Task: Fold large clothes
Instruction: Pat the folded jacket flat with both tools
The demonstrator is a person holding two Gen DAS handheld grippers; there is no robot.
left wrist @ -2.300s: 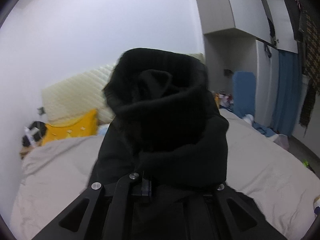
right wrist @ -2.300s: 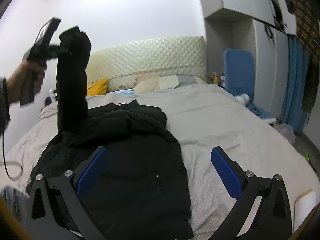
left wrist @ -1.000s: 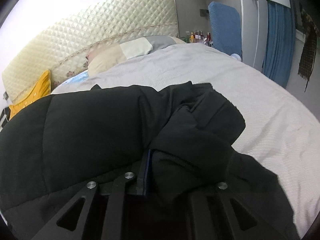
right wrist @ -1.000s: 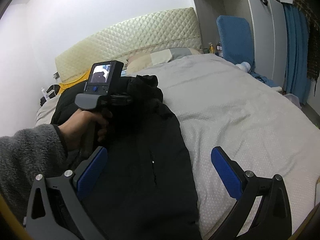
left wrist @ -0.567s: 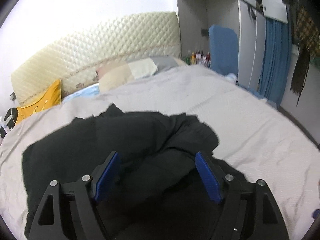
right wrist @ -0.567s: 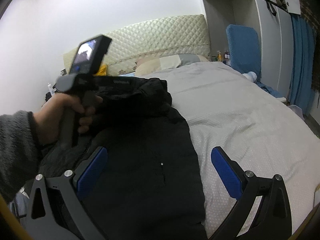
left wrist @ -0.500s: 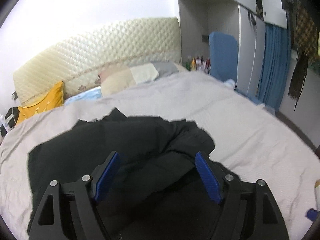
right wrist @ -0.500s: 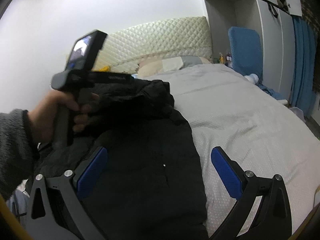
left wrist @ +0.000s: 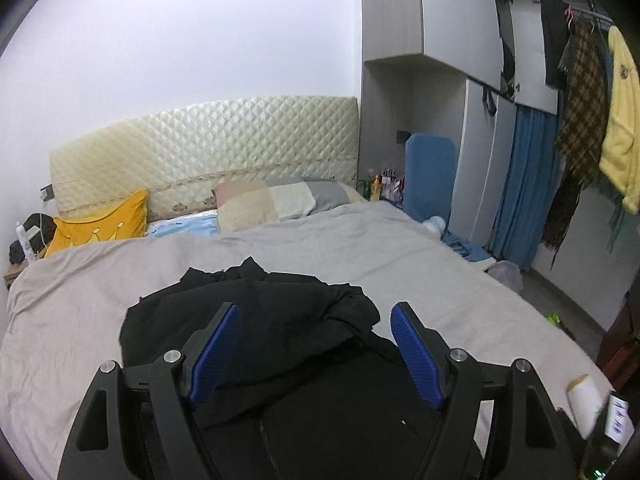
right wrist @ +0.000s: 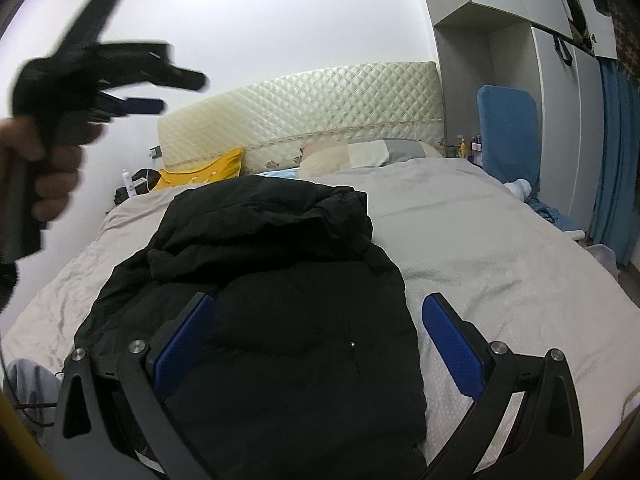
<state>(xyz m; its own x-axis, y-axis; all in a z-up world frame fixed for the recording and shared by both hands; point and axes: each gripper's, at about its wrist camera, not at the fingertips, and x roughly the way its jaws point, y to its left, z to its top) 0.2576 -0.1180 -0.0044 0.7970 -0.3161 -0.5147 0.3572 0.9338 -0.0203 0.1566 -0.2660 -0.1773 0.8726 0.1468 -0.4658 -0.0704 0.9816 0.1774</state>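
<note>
Black puffer jacket (right wrist: 280,300) is lying flat on the grey bedspread (right wrist: 500,264), stretched lengthwise from the foot of the bed up toward the pillows, with the top part bunched into a rumpled heap and a sleeve flopped across it. In the right wrist view, going left to right: way over at 9 to 10 o'clock there's the left hand (right wrist: 44,168) wrapped around the handle of the left gripper (right wrist: 168,92), held up in the air well clear of the jacket, a bit motion-blurred, jaws spread apart and nothing between them. Then the jacket fills the middle, and the right gripper (right wrist: 320,344) frames it from 6 o'clock, its blue pads (right wrist: 452,340) wide apart and empty, hovering above the lower half of the jacket, one pad over the black fabric and the other out past the jacket's right edge over the bedspread. In the left wrist view the jacket (left wrist: 280,320) sits at 6 o'clock between the left gripper's (left wrist: 316,344) blue pads (left wrist: 212,348), again spread and holding nothing. Further back, left to right: a yellow crown cushion (left wrist: 100,224) at 9 o'clock, a patchwork pillow (left wrist: 280,200) around 12 against the quilted cream headboard (left wrist: 208,152), and a blue curtain (left wrist: 524,184) at 3 o'clock.
</note>
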